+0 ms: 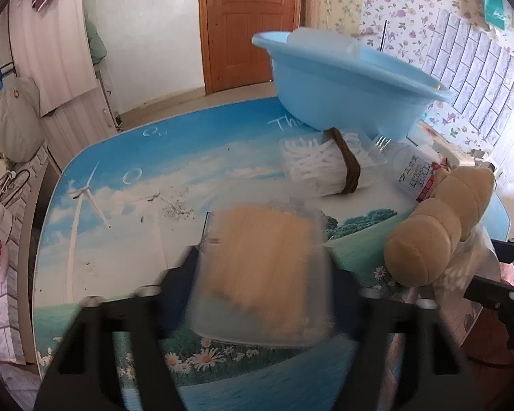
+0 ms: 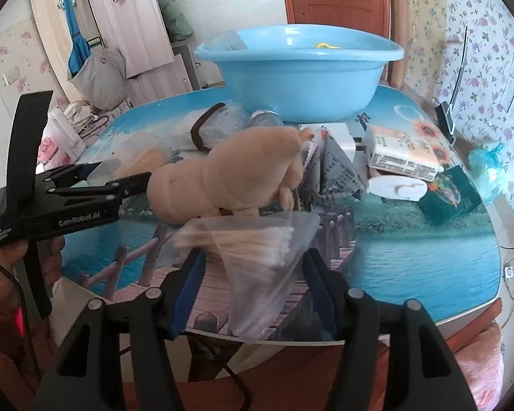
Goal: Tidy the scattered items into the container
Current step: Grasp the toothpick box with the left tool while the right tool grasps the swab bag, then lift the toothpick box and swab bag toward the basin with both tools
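Both grippers clenched, left (image 1: 264, 274) on blurry, seemingly toothpick tub (image 1: 260, 274), right (image 2: 253, 260) on swab bag (image 2: 257, 260); plush toy (image 2: 222, 178) before basin (image 2: 298, 78).

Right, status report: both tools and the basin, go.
Left tool shut on clear plastic box of wooden sticks. Right tool shut on clear bag of cotton swabs. Light blue plastic basin ahead; tan plush toy between.

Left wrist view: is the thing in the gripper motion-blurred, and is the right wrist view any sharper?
Left wrist view: the clear box of wooden sticks held in the left gripper is smeared by blur, while the blue basin behind stays fairly crisp. Right wrist view: the bag of cotton swabs is only mildly soft; fisheye bends the table edge.
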The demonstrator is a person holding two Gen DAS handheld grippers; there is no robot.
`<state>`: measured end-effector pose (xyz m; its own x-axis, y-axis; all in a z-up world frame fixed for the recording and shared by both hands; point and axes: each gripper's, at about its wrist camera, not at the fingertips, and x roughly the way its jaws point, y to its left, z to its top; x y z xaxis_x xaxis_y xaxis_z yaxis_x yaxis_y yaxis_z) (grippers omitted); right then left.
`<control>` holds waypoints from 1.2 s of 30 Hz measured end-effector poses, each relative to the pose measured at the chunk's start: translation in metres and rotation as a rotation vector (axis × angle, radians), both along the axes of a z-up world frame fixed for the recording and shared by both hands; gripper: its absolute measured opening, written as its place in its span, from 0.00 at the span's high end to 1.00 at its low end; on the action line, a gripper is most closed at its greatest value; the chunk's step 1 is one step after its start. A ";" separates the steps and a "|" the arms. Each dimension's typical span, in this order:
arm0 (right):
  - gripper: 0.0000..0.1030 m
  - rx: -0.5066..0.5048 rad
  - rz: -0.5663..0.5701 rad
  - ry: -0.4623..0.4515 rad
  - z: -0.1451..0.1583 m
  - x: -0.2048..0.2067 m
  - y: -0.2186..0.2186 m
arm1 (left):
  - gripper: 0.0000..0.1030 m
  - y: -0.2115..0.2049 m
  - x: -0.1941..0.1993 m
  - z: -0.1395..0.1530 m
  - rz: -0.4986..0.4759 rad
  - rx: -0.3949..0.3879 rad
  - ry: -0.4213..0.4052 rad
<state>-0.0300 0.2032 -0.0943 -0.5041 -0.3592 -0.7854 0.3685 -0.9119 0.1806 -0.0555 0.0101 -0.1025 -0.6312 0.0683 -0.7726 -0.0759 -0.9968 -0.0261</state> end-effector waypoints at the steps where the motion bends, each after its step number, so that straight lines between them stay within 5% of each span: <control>1: 0.60 -0.006 0.000 -0.003 0.000 0.000 0.001 | 0.40 -0.001 0.000 0.000 0.000 0.006 -0.002; 4: 0.72 -0.029 0.002 -0.010 0.001 0.001 0.002 | 0.40 -0.005 0.003 0.000 0.002 0.028 -0.002; 11: 0.81 -0.047 -0.019 0.036 0.012 0.004 0.006 | 0.40 -0.014 0.016 0.001 0.030 0.042 -0.016; 22: 0.81 -0.019 0.000 0.028 0.008 0.003 0.001 | 0.40 -0.020 0.032 0.003 0.042 0.038 -0.039; 27: 0.75 0.017 0.007 0.010 0.004 0.002 -0.004 | 0.39 -0.018 0.032 0.002 0.040 0.016 -0.034; 32: 0.47 0.043 0.037 0.009 0.000 0.004 -0.012 | 0.39 -0.014 0.028 0.002 0.036 -0.002 -0.028; 36: 0.45 0.091 0.062 0.033 -0.002 0.006 -0.022 | 0.39 -0.014 0.023 0.001 0.035 -0.004 -0.025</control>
<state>-0.0241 0.1814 -0.0960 -0.5096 -0.3188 -0.7992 0.4293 -0.8991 0.0849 -0.0330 -0.0034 -0.1012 -0.6138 0.0431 -0.7883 -0.0399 -0.9989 -0.0235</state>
